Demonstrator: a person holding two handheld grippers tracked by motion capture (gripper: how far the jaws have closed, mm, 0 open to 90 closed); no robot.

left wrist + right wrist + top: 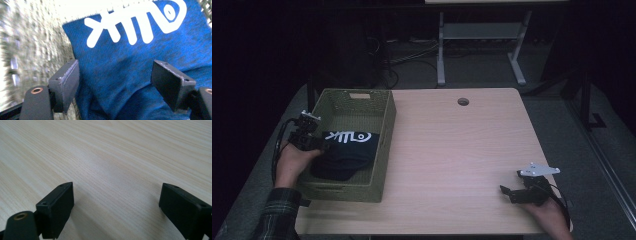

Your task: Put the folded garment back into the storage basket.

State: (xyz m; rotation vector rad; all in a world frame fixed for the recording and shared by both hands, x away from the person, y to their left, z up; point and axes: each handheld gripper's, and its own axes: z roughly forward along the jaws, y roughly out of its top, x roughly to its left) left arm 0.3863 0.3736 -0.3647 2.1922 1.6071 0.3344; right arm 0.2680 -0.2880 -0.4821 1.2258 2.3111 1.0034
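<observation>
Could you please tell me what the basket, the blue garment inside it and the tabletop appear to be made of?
The basket looks woven, perhaps from paper cord or grass: its olive walls show a tight plaited texture. The blue garment seems a soft knit fabric, matte and heathered, with a smooth white print. The tabletop looks like pale wood or wood-look laminate, with fine straight grain and a slight sheen.

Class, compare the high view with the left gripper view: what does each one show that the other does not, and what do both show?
Shown in the high view, not the left gripper view: the wooden table, the right hand-held gripper resting on it with jaws apart, and the whole woven basket. Shown in the left gripper view, not the high view: the left hand-held gripper from close up, its black pads spread wide and off the cloth. Both show the blue garment with its white fish-skeleton print lying in the basket.
</observation>
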